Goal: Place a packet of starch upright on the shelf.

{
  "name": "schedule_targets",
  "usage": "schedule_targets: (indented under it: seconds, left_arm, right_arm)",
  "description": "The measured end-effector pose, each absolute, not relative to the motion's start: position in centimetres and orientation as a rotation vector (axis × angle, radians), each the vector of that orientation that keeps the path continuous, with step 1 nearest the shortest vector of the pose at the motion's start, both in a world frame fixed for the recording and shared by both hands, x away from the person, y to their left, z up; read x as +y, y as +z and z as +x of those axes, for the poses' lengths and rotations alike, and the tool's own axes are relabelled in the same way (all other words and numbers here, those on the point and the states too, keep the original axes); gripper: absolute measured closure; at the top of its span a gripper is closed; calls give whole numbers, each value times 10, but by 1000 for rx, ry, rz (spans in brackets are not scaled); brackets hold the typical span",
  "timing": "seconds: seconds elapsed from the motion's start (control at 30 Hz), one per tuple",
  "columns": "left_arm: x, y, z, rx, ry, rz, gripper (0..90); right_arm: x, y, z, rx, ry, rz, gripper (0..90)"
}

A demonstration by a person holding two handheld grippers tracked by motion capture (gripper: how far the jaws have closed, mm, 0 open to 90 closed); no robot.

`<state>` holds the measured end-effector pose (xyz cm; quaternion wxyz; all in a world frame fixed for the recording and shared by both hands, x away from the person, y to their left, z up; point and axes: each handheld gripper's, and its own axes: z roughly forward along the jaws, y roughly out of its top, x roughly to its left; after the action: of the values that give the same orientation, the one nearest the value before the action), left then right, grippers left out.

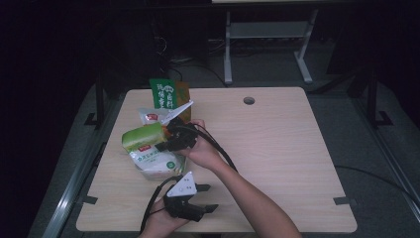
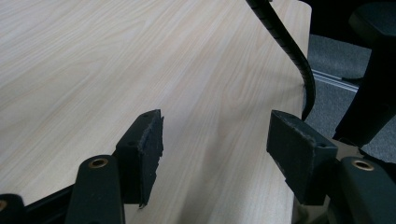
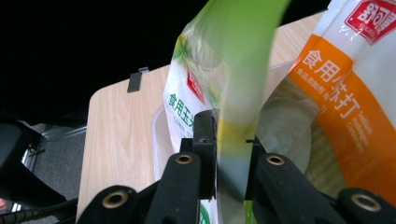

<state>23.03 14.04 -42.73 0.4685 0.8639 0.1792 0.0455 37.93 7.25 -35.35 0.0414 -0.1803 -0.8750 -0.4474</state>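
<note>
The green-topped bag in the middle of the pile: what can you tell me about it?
The green-topped bag is a soft plastic pouch, bright green along its top edge and clear-to-white below, with a small red logo and green print. It looks filled with something pale. It leans in a clear plastic tub near the table's left edge, beside an orange-banded bag. The right gripper has its top flap between its jaws, pinching the thin green edge so the flap stands upward.

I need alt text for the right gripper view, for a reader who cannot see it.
The right hand-held gripper pinches the green-topped pouch by its edge between its two black jaws, above a clear plastic container. An orange-and-white pouch stands at the right, and the light wooden table lies behind.
</note>
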Motion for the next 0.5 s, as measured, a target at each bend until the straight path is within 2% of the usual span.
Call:
schedule_targets:
  seconds: [0.5]
  left_arm:
    - [139,-428,230,442,110,2124,359]
  right_arm:
    - [63,-361,378,-2673,-1334,-552,879]
